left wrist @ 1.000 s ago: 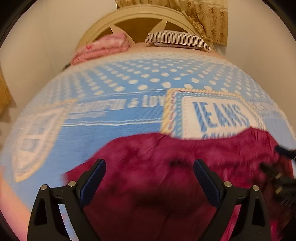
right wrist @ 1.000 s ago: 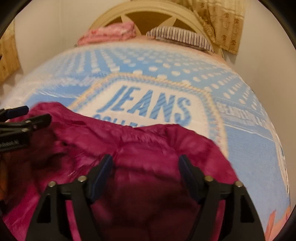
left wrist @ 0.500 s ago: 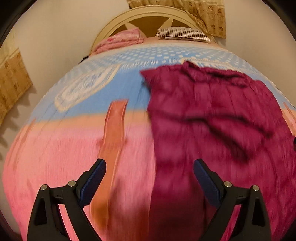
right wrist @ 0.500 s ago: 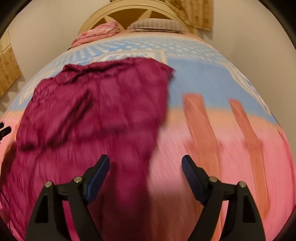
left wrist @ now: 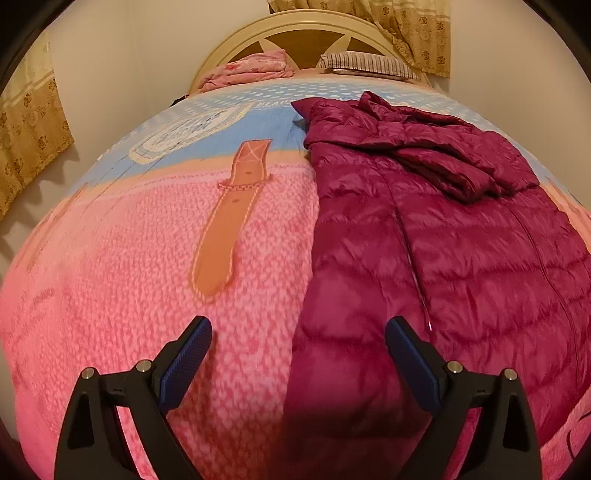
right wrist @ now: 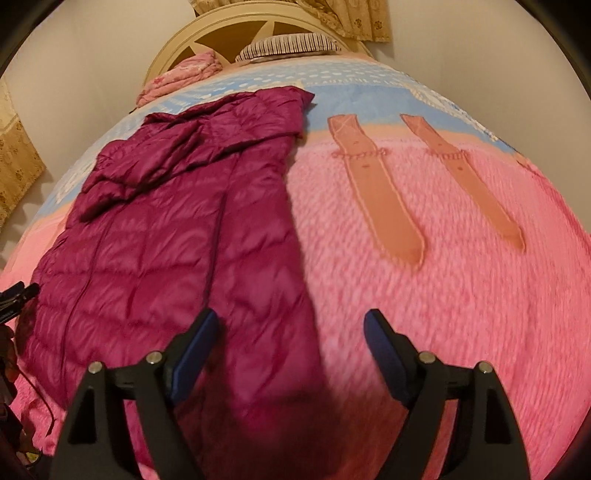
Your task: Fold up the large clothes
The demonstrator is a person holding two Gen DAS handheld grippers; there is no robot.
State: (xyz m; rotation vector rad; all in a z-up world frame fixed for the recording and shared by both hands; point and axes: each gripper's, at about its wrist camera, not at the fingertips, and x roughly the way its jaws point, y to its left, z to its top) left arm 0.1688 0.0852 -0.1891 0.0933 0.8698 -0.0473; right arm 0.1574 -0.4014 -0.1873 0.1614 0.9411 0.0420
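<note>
- Both tongs have pulled back toward the foot of the bed since a second ago; then they hovered close over the top of the jacket near the "JEANS" print, and now the whole garment shows in both views.
- Left tongs [left wrist: 298,345] stand wide open and hold nothing; the jacket's near left edge lies under the gap between the blue pads, with no clear contact.
- Right tongs [right wrist: 291,332] also stand wide open and empty, above the jacket's near right edge.
- Lying lengthwise on the bed [left wrist: 110,277], the dark magenta quilted down jacket [left wrist: 461,240] has its hem toward the cameras and its collar toward the headboard [left wrist: 306,29].
- Its sleeves appear already folded across the chest, forming a rumpled band near the top; the body below lies fairly flat, with the zip line running down it.
- By my judgement, the sleeve fold is done and the lengthwise fold is about to start.
- That next move probably calls for each pair of tongs to drop to a hem corner, close on the puffy fabric, and carry the hem up toward the collar together.
- Slippery shell fabric may slide out of a shallow grip, so a deep bite seems wise.
- Behind the jacket, a pink folded blanket [left wrist: 247,70] and a striped pillow [left wrist: 365,64] rest by the headboard.
</note>
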